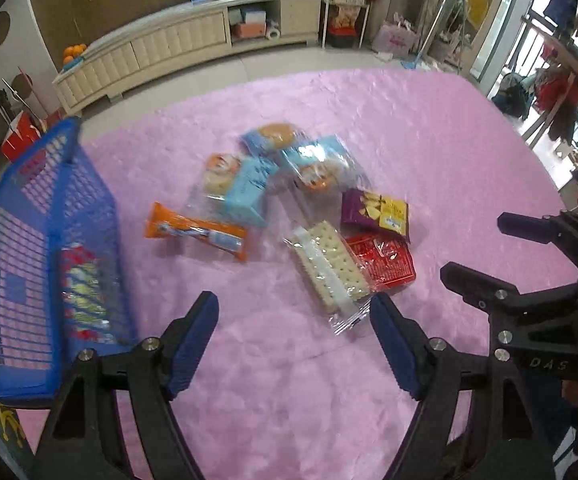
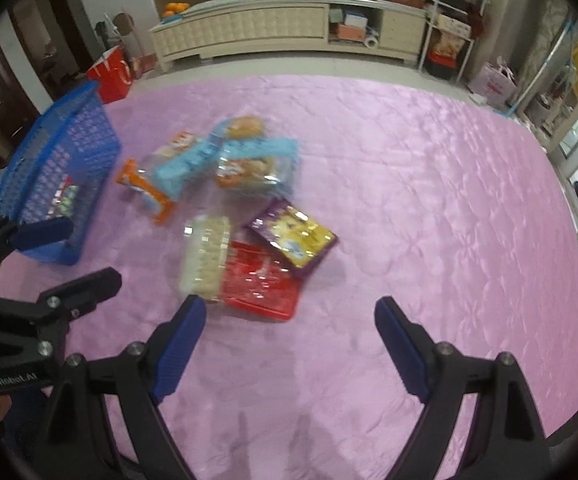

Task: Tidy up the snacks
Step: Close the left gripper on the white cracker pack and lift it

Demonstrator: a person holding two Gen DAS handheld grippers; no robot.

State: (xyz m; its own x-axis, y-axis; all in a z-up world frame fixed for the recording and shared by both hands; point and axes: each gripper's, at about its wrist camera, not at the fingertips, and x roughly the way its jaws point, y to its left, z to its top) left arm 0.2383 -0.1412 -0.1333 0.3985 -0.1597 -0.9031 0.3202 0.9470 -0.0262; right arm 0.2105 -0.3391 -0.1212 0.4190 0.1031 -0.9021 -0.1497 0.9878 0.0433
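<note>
Pink cloth (image 1: pixel 429 128) carries the loose snacks. My left gripper (image 1: pixel 293 312) and right gripper (image 2: pixel 291 312) hang released, holding nothing. Next: grasp the cracker pack (image 1: pixel 329 268), probably nearest, for the blue basket (image 1: pixel 45 216).

snack packets (image 1: pixel 289 208) heaped on pink cloth (1 inside blue basket (image 1: pixel 29 184)).

Left tool (image 1: pixel 293 303) and right tool (image 2: pixel 291 308) gape wide, angled downward

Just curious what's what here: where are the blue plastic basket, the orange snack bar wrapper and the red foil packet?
Blue plastic basket (image 1: pixel 49 216), left wrist view, lattice wall.
Orange snack bar wrapper (image 1: pixel 197 232), left wrist view, middle.
Red foil packet (image 2: pixel 261 280), right wrist view, centre.
</note>
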